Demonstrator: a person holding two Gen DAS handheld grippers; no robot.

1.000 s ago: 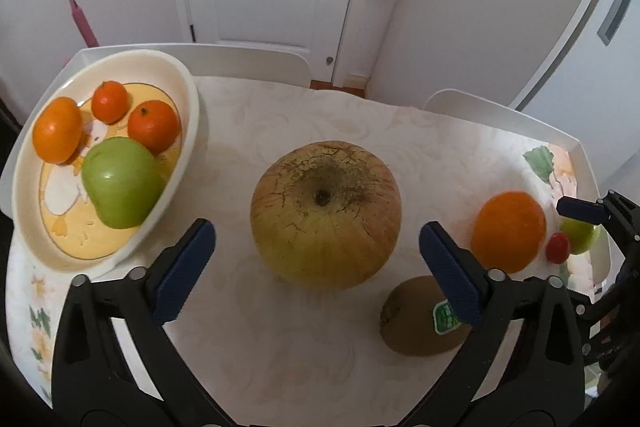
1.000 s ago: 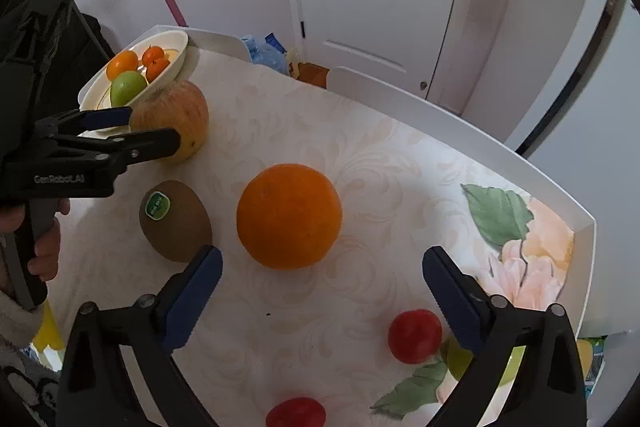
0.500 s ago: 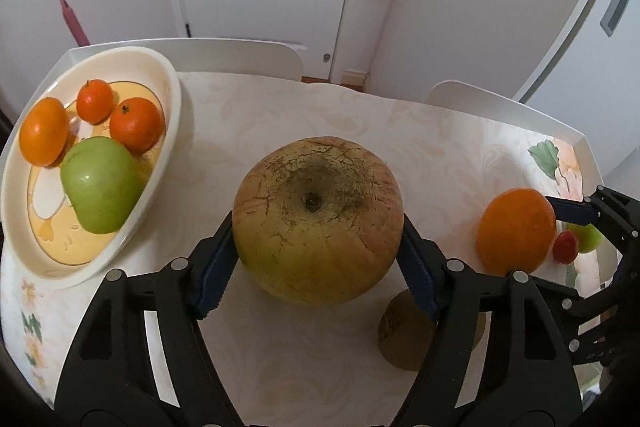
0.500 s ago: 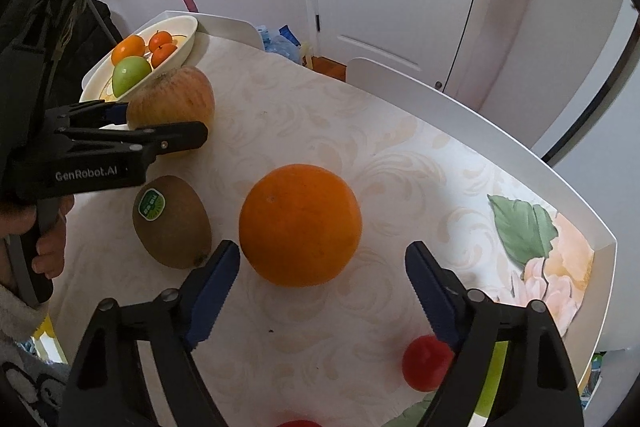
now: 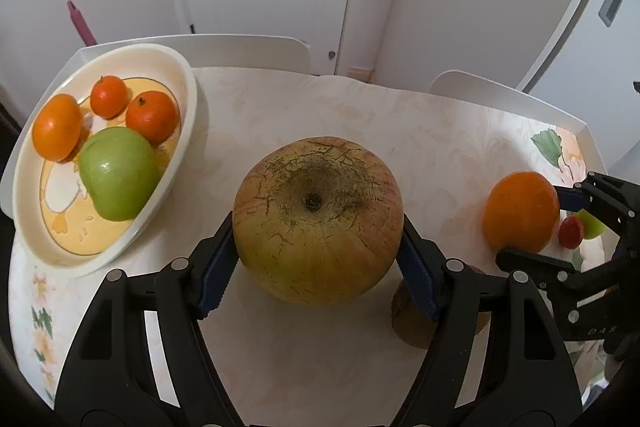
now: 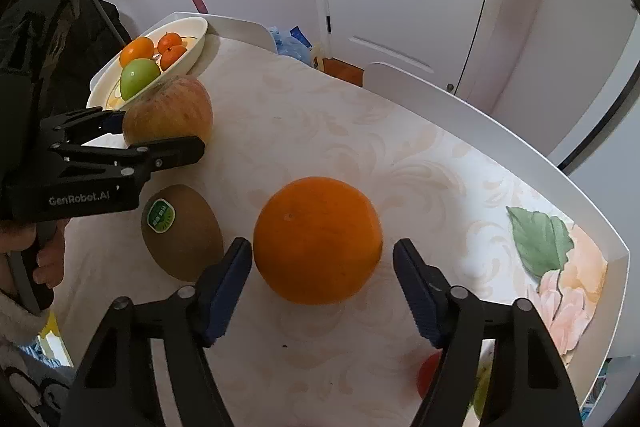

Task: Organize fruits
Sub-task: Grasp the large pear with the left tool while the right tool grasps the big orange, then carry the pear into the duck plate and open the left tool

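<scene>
On the bench our left tongs [image 5: 318, 269] grip the big apple [image 5: 318, 221] beside the bowl [image 5: 182, 147], while our right tongs [image 6: 322, 291] are closing around the orange [image 6: 318, 239], best squeezed evenly at its widest part.

Soft even indoor light, faint shadows, sharp centre, strong fisheye bending, dark vignette at corners

Left tool [image 5: 316, 267]: jaws, wide apart a second ago, now press both sides of the large apple [image 5: 318, 219]. Right tool [image 6: 322, 287]: jaws are closing around the orange [image 6: 318, 239], narrower than before; the right pad is not yet touching.
</scene>
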